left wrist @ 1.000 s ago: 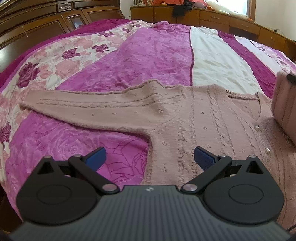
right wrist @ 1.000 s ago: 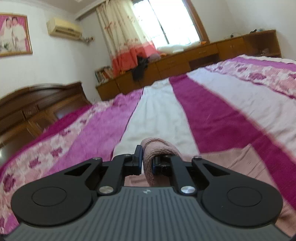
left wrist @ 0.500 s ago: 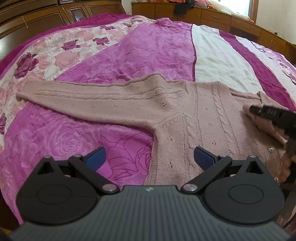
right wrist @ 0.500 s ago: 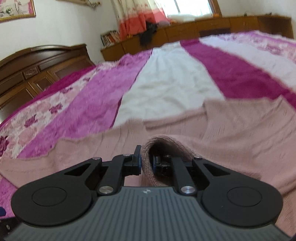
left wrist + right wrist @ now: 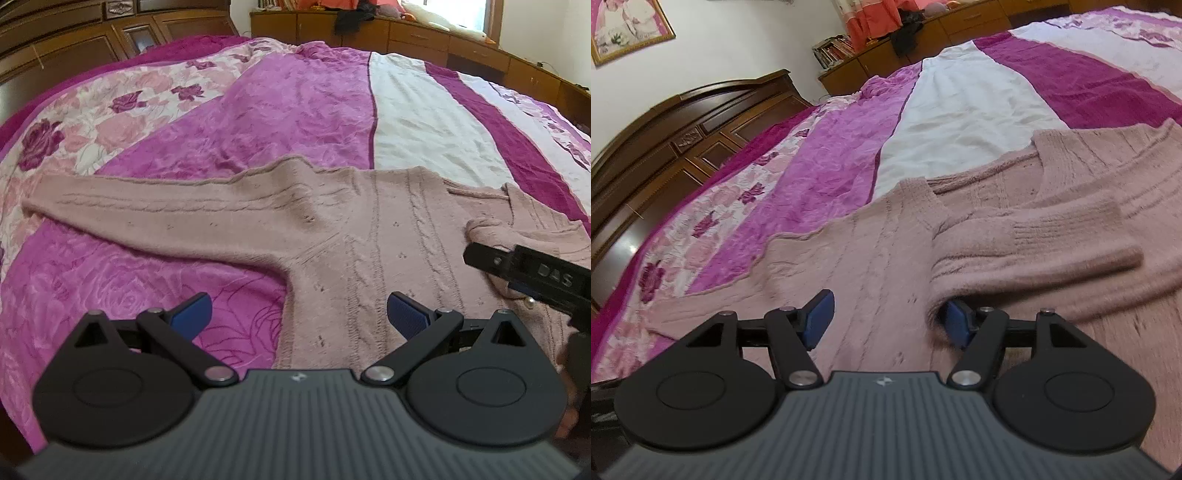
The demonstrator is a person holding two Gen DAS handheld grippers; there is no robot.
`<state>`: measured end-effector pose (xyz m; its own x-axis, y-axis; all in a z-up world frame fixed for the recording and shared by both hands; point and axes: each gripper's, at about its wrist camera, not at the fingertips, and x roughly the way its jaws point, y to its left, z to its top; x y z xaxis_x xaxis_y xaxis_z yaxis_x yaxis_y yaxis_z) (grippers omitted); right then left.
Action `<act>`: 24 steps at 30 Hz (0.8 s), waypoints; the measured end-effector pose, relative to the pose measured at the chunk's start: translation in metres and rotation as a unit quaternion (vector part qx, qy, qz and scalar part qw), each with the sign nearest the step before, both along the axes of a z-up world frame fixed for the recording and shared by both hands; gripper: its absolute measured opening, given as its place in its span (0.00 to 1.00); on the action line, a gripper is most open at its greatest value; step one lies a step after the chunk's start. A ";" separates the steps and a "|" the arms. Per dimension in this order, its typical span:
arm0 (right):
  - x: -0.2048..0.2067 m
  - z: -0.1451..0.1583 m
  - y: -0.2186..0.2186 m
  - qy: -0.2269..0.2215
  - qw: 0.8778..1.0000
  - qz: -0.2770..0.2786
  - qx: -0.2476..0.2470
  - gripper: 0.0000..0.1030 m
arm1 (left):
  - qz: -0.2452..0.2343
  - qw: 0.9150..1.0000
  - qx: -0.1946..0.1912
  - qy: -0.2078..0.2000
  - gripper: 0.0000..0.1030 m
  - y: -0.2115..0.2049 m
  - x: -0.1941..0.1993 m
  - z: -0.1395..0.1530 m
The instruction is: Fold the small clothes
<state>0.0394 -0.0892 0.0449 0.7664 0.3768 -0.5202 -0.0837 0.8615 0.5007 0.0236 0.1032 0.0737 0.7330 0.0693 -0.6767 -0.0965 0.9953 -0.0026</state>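
Note:
A dusty-pink cable-knit cardigan (image 5: 373, 251) lies flat on the bed, one sleeve (image 5: 147, 210) stretched out to the left. Its other sleeve (image 5: 1034, 251) lies folded across the chest, cuff to the right. My left gripper (image 5: 297, 314) hovers open over the cardigan's lower left side, empty. My right gripper (image 5: 888, 319) is open just over the chest, its right pad (image 5: 956, 323) touching the folded sleeve's bend. In the left wrist view the right gripper (image 5: 532, 275) shows at the right edge, over the button placket.
The bedspread (image 5: 295, 110) is striped magenta, white and floral pink. A dark wooden headboard (image 5: 683, 129) stands to the left. Low wooden cabinets (image 5: 424, 40) with dark clothes and cushions line the far wall under a window.
My right gripper carried the sleeve down and across the cardigan's chest, then opened and let it go. The left gripper stayed open and barely moved.

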 end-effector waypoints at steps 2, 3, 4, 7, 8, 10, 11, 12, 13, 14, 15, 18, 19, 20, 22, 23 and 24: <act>-0.011 0.006 -0.007 -0.001 1.000 0.005 0.012 0.69 | -0.004 1.000 0.000 -0.004 1.00 -0.003 0.000 0.002; -0.015 0.009 -0.011 0.001 1.000 0.007 0.013 0.69 | -0.006 1.000 0.000 -0.006 1.00 -0.005 0.000 0.004; -0.021 0.012 -0.015 0.000 1.000 0.007 0.014 0.69 | -0.009 1.000 0.001 -0.009 1.00 -0.006 -0.001 0.005; -0.039 0.020 -0.028 -0.009 1.000 0.007 0.011 0.69 | -0.017 1.000 0.003 -0.014 1.00 -0.011 0.000 0.009; -0.045 0.023 -0.034 -0.014 1.000 0.004 0.008 0.69 | -0.019 1.000 0.004 -0.015 1.00 -0.013 0.000 0.010; -0.055 0.028 -0.045 -0.025 1.000 -0.005 -0.002 0.69 | -0.027 0.999 0.004 -0.019 1.00 -0.019 0.000 0.012; -0.059 0.030 -0.049 -0.031 0.999 -0.011 -0.011 0.69 | -0.031 0.999 0.005 -0.020 1.00 -0.022 0.000 0.013; -0.063 0.032 -0.055 -0.038 0.999 -0.020 -0.024 0.69 | -0.037 0.999 0.007 -0.022 1.00 -0.026 0.000 0.014; -0.067 0.033 -0.061 -0.044 0.998 -0.029 -0.034 0.69 | -0.042 0.999 0.009 -0.024 1.00 -0.030 0.000 0.015; -0.071 0.034 -0.069 -0.050 0.997 -0.040 -0.046 0.69 | -0.046 0.999 0.011 -0.027 1.00 -0.034 0.000 0.016; -0.073 0.034 -0.076 -0.051 0.996 -0.050 -0.052 0.69 | -0.051 0.998 0.013 -0.029 1.00 -0.038 0.001 0.017; -0.075 0.033 -0.098 -0.055 0.992 -0.086 -0.070 0.69 | -0.068 0.997 0.022 -0.032 1.00 -0.053 0.003 0.019; -0.076 0.033 -0.104 -0.058 0.990 -0.097 -0.079 0.69 | -0.075 0.996 0.026 -0.034 1.00 -0.060 0.004 0.019; -0.077 0.033 -0.110 -0.060 0.988 -0.109 -0.089 0.69 | -0.082 0.996 0.029 -0.036 1.00 -0.065 0.005 0.019; -0.078 0.031 -0.120 -0.066 0.984 -0.125 -0.106 0.69 | -0.097 0.994 0.036 -0.039 1.00 -0.077 0.007 0.018; -0.078 0.030 -0.125 -0.069 0.982 -0.132 -0.115 0.69 | -0.102 0.993 0.038 -0.038 1.00 -0.082 0.008 0.017; -0.078 0.029 -0.129 -0.070 0.980 -0.137 -0.122 0.69 | -0.109 0.992 0.041 -0.037 1.00 -0.089 0.010 0.016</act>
<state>-0.0387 -0.2182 0.0743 0.8919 0.0239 -0.4517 0.1143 0.9542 0.2763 0.0336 0.0145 0.0894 0.7839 -0.0449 -0.6193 0.1195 0.9897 0.0795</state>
